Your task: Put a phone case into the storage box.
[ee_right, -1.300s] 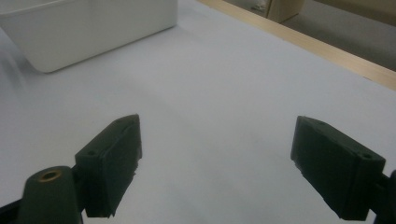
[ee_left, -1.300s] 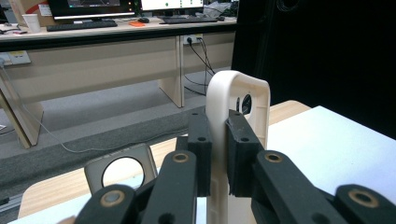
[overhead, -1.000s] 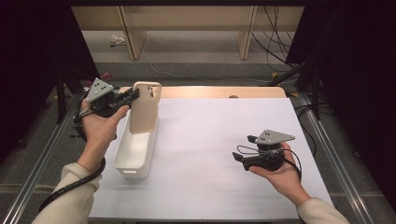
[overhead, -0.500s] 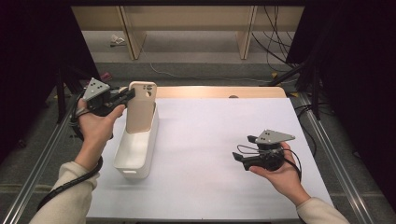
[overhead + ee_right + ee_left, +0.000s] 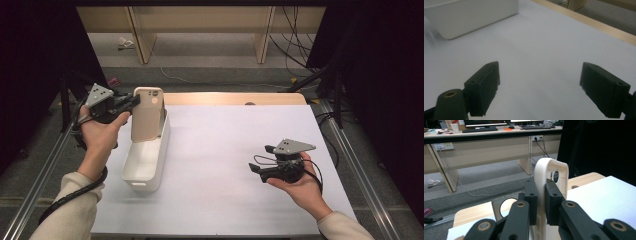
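The phone case [image 5: 147, 114] is held upright, with its bottom end down inside the white bin [image 5: 145, 165]. It is beige, and a round camera hole is seen near its top. Its edge is squeezed between the two black jaws of the left gripper [image 5: 131, 103], which is clamped on it. The bin is set on the left part of the white table sheet [image 5: 235, 150]. The right gripper [image 5: 256, 169] is held well apart from the bin, over the sheet. Its jaws are spread wide, and nothing is held between them.
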The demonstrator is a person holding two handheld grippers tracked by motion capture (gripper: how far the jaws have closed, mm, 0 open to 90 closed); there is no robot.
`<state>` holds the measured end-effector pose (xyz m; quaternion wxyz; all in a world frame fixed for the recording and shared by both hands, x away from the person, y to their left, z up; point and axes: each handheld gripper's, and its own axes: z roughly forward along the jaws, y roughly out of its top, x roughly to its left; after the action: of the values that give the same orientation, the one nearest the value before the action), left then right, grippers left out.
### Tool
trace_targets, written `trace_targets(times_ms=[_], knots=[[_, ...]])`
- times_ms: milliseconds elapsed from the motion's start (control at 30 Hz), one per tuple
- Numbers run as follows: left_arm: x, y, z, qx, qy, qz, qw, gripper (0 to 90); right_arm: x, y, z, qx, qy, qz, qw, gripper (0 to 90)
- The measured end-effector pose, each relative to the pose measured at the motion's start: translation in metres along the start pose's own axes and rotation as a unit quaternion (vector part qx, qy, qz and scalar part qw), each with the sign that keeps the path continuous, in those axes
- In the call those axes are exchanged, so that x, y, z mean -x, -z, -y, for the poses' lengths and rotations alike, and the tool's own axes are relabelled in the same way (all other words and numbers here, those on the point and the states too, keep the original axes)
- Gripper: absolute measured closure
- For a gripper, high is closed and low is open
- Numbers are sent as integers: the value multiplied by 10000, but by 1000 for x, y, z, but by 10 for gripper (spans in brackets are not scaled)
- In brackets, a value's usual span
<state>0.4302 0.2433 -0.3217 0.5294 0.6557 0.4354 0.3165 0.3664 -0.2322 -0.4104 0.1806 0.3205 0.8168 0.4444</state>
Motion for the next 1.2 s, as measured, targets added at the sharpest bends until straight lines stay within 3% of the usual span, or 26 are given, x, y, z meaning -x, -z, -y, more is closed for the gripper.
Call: trace_targets(times_ms=[1200], knots=[[-11, -19, 11, -73, 2, -117, 9999, 817, 1, 1, 0, 33, -25, -4, 10000, 172]])
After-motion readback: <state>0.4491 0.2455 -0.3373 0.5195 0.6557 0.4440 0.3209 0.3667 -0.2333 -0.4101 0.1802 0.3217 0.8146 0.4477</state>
